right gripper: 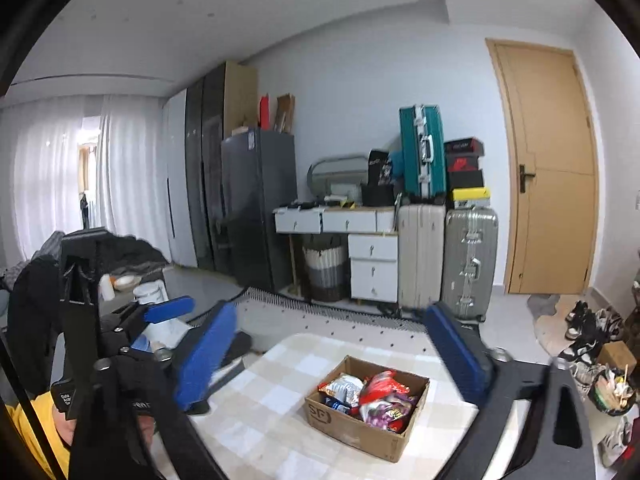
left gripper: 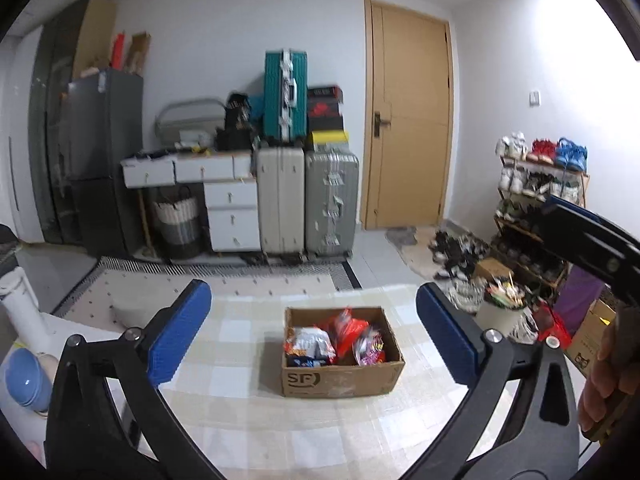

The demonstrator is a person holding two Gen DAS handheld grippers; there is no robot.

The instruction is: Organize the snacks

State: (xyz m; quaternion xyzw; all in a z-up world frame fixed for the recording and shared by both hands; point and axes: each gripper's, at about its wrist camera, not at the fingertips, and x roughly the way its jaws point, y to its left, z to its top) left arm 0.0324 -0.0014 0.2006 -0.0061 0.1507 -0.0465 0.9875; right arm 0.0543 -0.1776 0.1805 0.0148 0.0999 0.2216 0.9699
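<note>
Both claws are wide open and hold nothing. The left claw (left gripper: 314,338) hangs above the desk (left gripper: 248,412), and the box (left gripper: 340,380) sits between its blue fingers (left gripper: 180,332) in the left view. The right claw (right gripper: 336,354) hangs high too, up above the box and well apart from it.

The snacks (left gripper: 332,342) are all in the box, near the middle of the desk. They lie in a heap, one on top of another.

What could go wrong? I think the bags are soft and slippery, so a claw could pinch two at once, or squash the chips inside. A bag could slip out and fall to the floor. The box looks light, so a push could slide it along the cloth. The two claws are close and could bump each other.

Counting: one box, two claws, one desk. The snack bags look like five or so, red, white and purple, but they are blurry and piled up, so I cannot tell for sure.
</note>
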